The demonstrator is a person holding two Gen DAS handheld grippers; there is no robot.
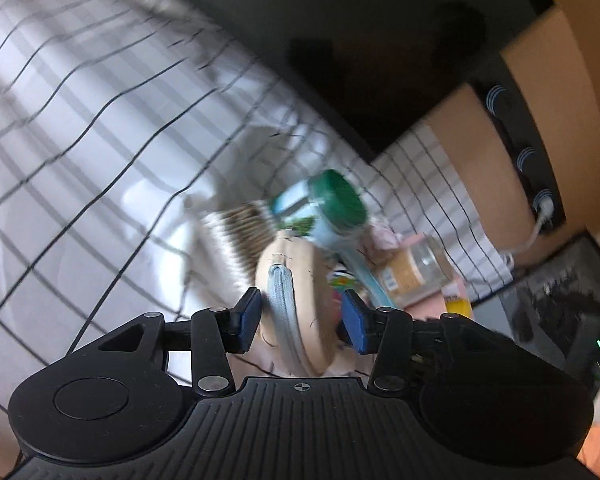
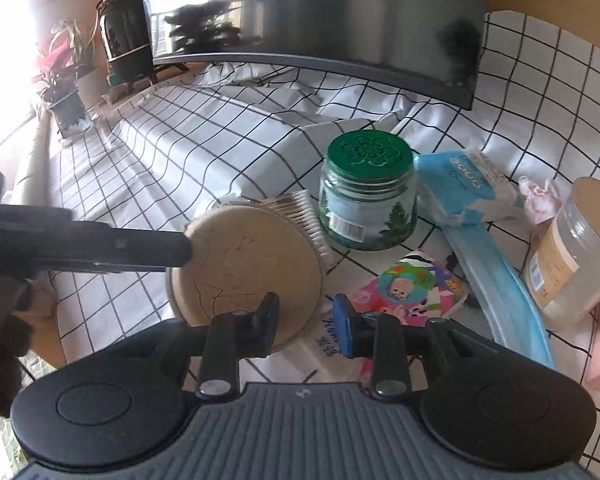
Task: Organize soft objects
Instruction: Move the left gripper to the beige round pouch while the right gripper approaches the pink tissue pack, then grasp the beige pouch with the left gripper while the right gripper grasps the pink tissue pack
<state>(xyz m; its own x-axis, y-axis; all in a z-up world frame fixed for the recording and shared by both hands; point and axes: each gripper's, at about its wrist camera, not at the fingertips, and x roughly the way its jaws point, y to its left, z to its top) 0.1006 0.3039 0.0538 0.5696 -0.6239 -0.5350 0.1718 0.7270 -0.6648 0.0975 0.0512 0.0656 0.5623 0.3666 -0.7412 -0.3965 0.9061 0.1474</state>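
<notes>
On the far left of the right wrist view, my left gripper [image 2: 180, 250] reaches in as a black arm, its tip touching the rim of a round tan pouch [image 2: 252, 264] on the gridded cloth [image 2: 148, 152]. In the left wrist view, which is blurred, that gripper [image 1: 302, 320] has blue pads [image 1: 249, 316] spread either side of the pouch [image 1: 300, 280], seen edge-on with a pale blue zip [image 1: 284, 300] running along it. The pads look close to its sides, but I cannot tell whether they press it yet.

I judge the step to be picking up the pouch, the soft thing in hand. The next move calls for closing on it squarely across the zip seam, then lifting clear of the cotton swabs [image 2: 300, 216] lying just behind.

Moving right, my right gripper [image 2: 306, 326] hangs with fingers apart, holding nothing, over the pouch's near edge and a white packet [image 2: 332, 340] with blue writing too small to read. Beyond stands a glass jar [image 2: 366, 196] with a green embossed lid, a pine-tree label and a barcode. Beside it lies a cartoon-printed tissue pack [image 2: 412, 288], then a blue and white tissue pack [image 2: 468, 184] whose print I cannot read, a blue band [image 2: 500, 288], and far right a clear tub [image 2: 576, 248] with a tan lid and label.
</notes>
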